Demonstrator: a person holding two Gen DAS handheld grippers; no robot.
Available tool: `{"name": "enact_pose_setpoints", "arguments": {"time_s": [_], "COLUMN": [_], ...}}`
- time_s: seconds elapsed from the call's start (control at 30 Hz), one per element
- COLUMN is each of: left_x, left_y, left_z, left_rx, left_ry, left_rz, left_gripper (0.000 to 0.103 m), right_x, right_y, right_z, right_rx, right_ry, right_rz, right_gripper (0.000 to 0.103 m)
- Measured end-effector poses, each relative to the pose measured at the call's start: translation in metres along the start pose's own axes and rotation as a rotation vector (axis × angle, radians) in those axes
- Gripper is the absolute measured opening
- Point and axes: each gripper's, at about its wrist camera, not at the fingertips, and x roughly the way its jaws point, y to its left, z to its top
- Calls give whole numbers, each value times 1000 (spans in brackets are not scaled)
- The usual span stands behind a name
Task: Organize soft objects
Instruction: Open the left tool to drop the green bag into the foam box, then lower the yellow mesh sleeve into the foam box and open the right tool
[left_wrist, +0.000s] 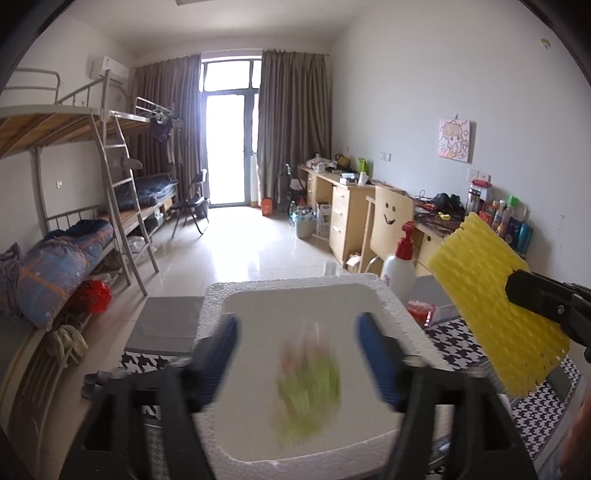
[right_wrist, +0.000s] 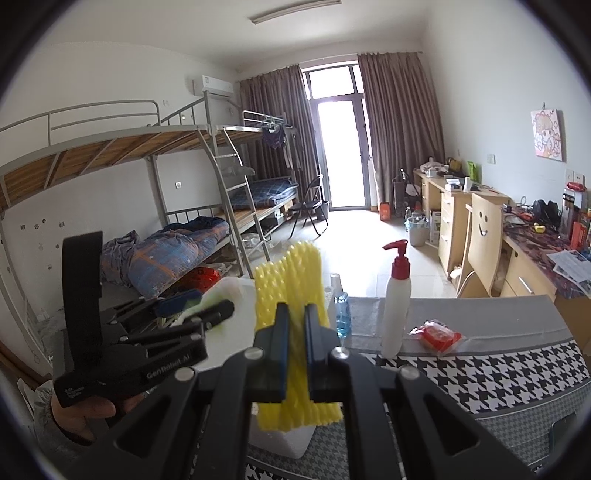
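I see one white foam box (left_wrist: 295, 291) near centre, holding one blurred green soft item (left_wrist: 308, 398). My left gripper (left_wrist: 297, 360) is spread wide above it. My right gripper (right_wrist: 295, 347) pinches one yellow foam sheet (right_wrist: 295, 273), right of the box.

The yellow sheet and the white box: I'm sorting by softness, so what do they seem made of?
The yellow sheet looks like soft foam netting, matte: ribbed mesh, pinched between the right gripper. The white box looks like expanded polystyrene, with a matte, beaded, crumbly rim.

Houndstooth table (right_wrist: 498, 373) carries foam box (left_wrist: 214, 306); bottle (right_wrist: 395, 306).
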Motion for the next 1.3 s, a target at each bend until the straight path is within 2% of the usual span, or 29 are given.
{"name": "enact_pose_setpoints", "arguments": {"time_s": [0.1,0.23,0.57,0.9,1.3], "left_x": [-8,-23,-41,-48,-54], "left_y": [6,17,35,52,66], "left_z": [1,3,1,-8,-15], "left_rx": [-18,-37,-55,-72,-101], "left_ry": [-26,-73,-106,-109,-117], "left_rz": [-11,27,103,126,134], "left_gripper": [93,102,102,102,102], "right_x": [1,3,13,36,61], "right_y": [0,3,20,30,35], "right_z": [0,2,11,13,14], "right_rx": [5,2,-30,-43,-55], "right_ry": [5,7,16,54,99], "right_rz": [-3,-5,17,50,50], "right_gripper": [10,10,10,10,10]}}
